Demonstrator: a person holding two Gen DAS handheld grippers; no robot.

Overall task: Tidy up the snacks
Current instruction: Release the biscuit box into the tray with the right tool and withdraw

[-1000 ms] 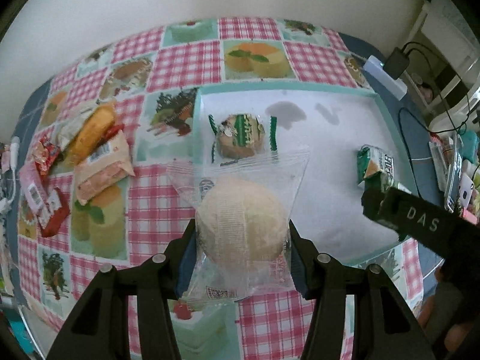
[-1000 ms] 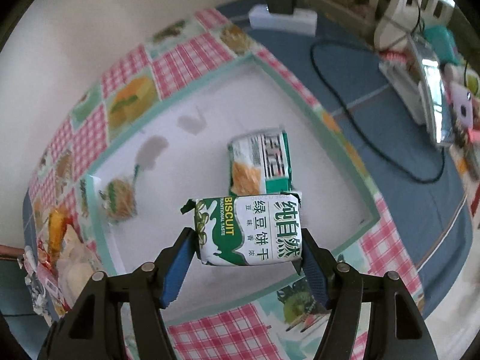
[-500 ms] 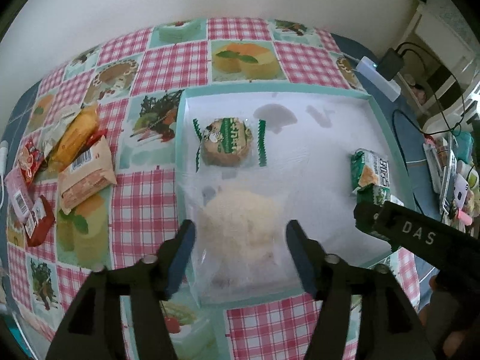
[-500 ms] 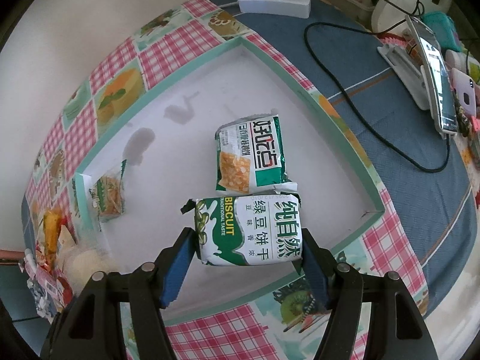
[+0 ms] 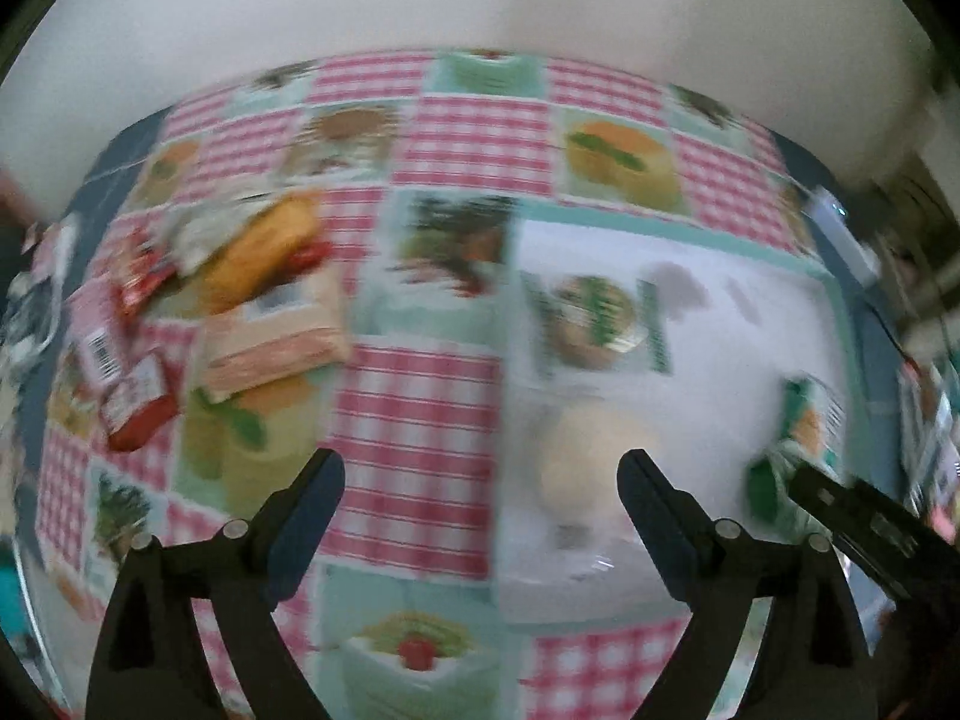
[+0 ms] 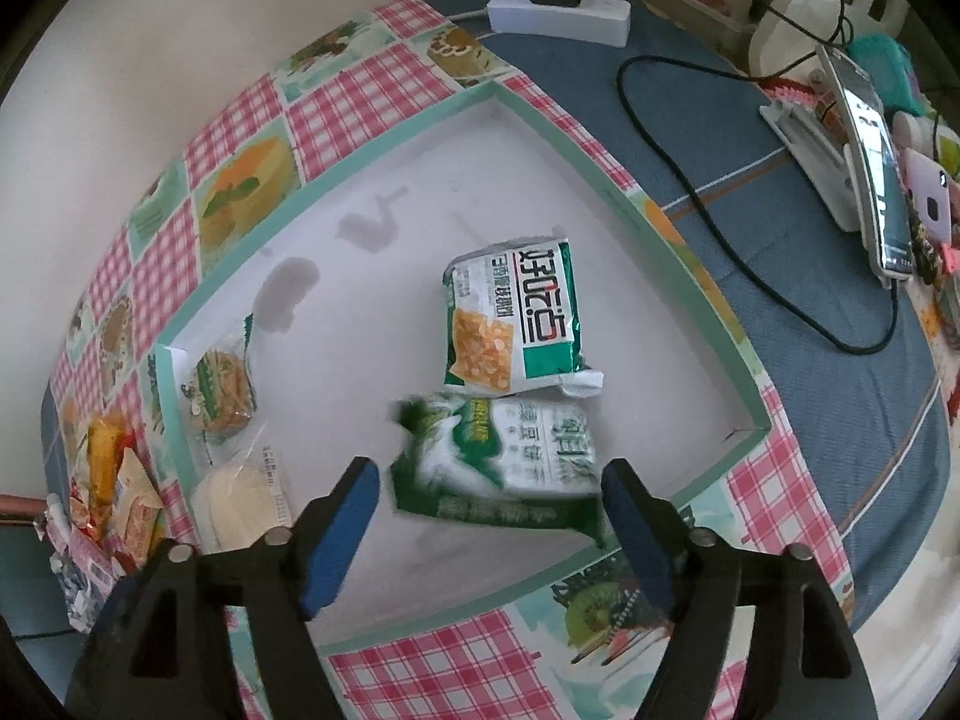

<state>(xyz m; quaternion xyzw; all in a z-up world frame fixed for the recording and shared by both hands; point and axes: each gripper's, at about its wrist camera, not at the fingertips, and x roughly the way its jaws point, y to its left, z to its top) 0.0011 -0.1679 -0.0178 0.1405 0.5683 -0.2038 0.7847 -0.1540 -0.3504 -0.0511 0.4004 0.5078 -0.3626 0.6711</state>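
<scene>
While both jaws have just been opening: right hand-held gripper [image 6: 489, 510] apart, biscuit packet [image 6: 498, 465] seemingly freed into tray [image 6: 690, 276]; left hand-held gripper [image 5: 480, 489] apart, empty. Lift clear before the next snack.

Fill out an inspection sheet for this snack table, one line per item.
Surface: checked tablecloth over blue cloth.
Job's things: tray holds corn packet, biscuit packet, round bun, green-striped cookie.
Clutter: unsorted snack pile left of the tray.
Grippers: left gripper open, empty; right gripper just opened, biscuit packet loose between the jaws.
Cables: black cable, power strip.
Surroundings: phones on stand.
</scene>
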